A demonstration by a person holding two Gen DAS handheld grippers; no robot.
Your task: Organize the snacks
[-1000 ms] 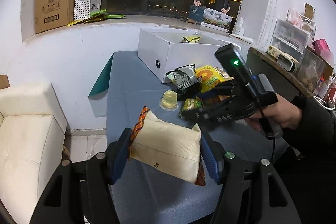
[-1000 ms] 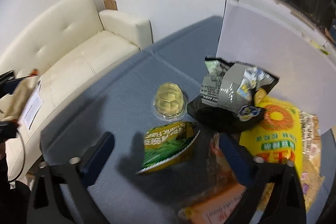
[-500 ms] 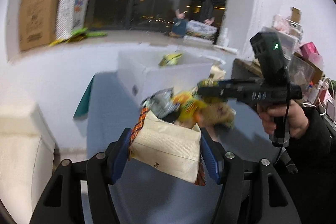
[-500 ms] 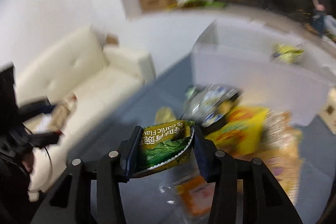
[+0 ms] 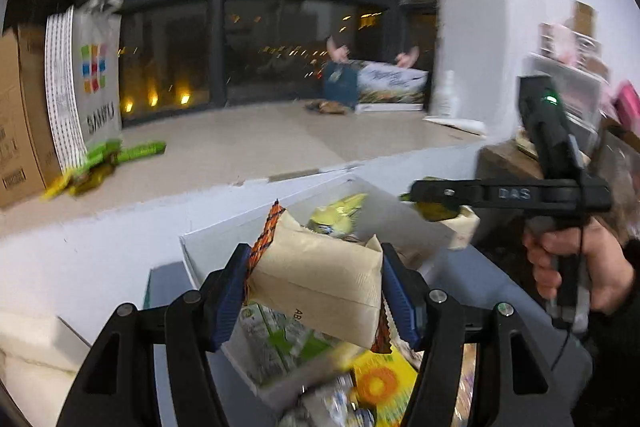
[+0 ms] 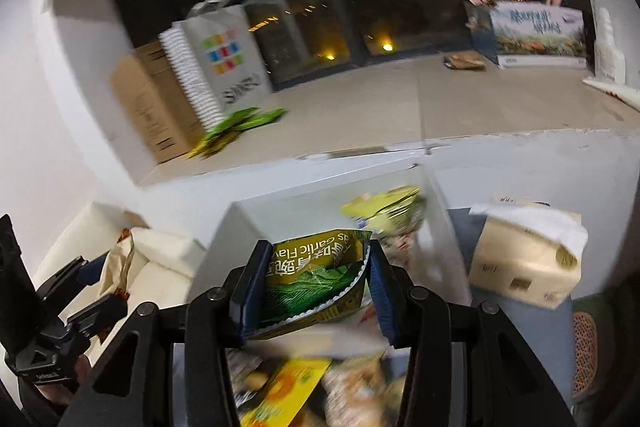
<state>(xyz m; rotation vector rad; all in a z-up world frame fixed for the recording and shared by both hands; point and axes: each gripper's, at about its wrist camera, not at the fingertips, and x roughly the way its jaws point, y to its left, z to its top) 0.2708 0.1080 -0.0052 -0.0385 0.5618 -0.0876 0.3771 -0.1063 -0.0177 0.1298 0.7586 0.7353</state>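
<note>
Mid-transfer. Your left claw (image 5: 316, 291) is clamped on a tan paper-wrapped pack (image 5: 320, 283), held above the near edge of the white box (image 5: 208, 247). Your right claw (image 6: 314, 291) is closed on a green garlic-flavour packet (image 6: 316, 275), also held up just short of the box. One yellow packet (image 5: 336, 215) already lies inside. Left on the tabletop (image 5: 168, 367) below you: a yellow sunflower bag (image 5: 380, 383) and several blurred wrappers. By my reckoning, little is stowed; both held items are not yet dropped in.
</note>
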